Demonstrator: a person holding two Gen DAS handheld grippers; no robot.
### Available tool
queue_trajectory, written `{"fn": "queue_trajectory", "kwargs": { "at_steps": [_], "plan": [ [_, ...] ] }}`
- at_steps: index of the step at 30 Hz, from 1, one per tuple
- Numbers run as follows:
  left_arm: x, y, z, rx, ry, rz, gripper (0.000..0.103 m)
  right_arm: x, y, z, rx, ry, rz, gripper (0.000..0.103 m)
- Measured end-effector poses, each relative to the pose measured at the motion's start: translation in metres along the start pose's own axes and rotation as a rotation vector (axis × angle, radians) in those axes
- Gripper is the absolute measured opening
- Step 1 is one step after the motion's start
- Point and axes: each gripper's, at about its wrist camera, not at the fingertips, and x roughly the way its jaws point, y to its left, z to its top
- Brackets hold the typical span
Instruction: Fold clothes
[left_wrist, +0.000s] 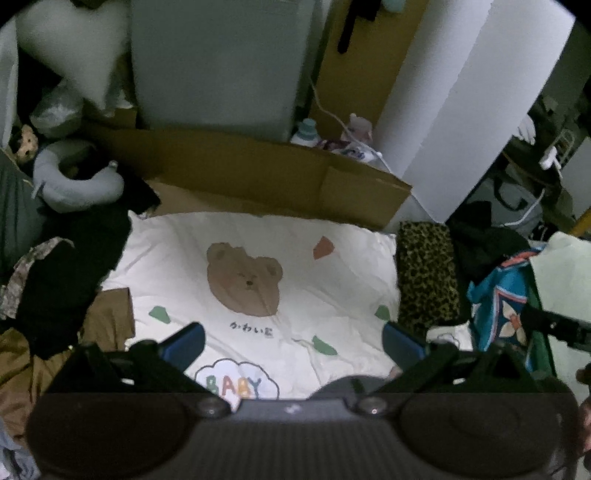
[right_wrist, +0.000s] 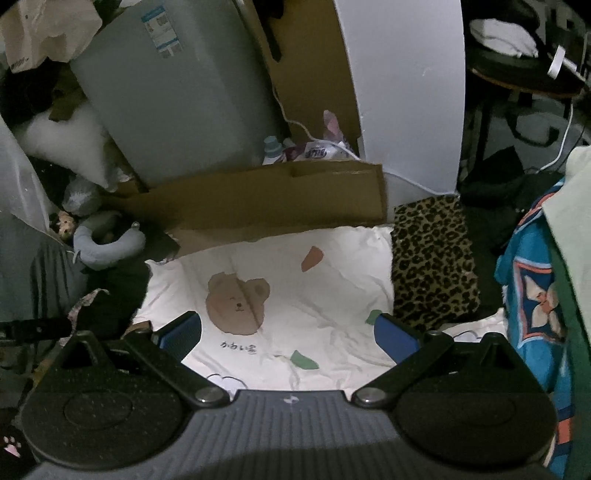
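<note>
Where cardboard sits, leopard cloth (folded)

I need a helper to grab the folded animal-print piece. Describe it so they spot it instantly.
Start at the white bear-print sheet spread below the flattened cardboard. On its right edge lies the leopard-print cloth, folded into a rectangle. Tan with black spots, it differs from the blue patterned fabric further right.
</note>
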Motion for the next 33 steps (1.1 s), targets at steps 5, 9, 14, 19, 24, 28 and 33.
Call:
{"fn": "queue_trajectory", "kwargs": {
  "at_steps": [5,9,14,19,24,28,33],
  "plan": [
    [-0.013,0.003,-0.006,0.048,-0.003,0.025,0.103,-0.002,0.000,-0.008,-0.018,-0.006,0.000,0.103],
    [-0.018,0.010,-0.011,0.053,0.013,0.034,0.103,-0.002,0.001,-0.016,-0.043,0.002,0.001,0.103],
    [-0.020,0.019,-0.021,0.013,0.002,0.057,0.103,0.001,0.002,-0.021,-0.049,0.014,0.013,0.103],
    [-0.015,0.017,-0.033,-0.048,-0.014,0.078,0.103,0.000,0.009,-0.023,-0.079,0.018,0.020,0.103],
    [-0.012,0.010,-0.043,-0.093,-0.039,0.067,0.103,0.000,0.012,-0.025,-0.084,0.040,0.037,0.103],
    [-0.007,0.003,-0.047,-0.087,-0.053,0.083,0.103,0.000,0.013,-0.028,-0.077,0.049,0.058,0.103],
    [-0.004,-0.001,-0.049,-0.108,-0.054,0.079,0.103,-0.004,0.013,-0.030,-0.083,0.035,0.049,0.103]
  ]
}}
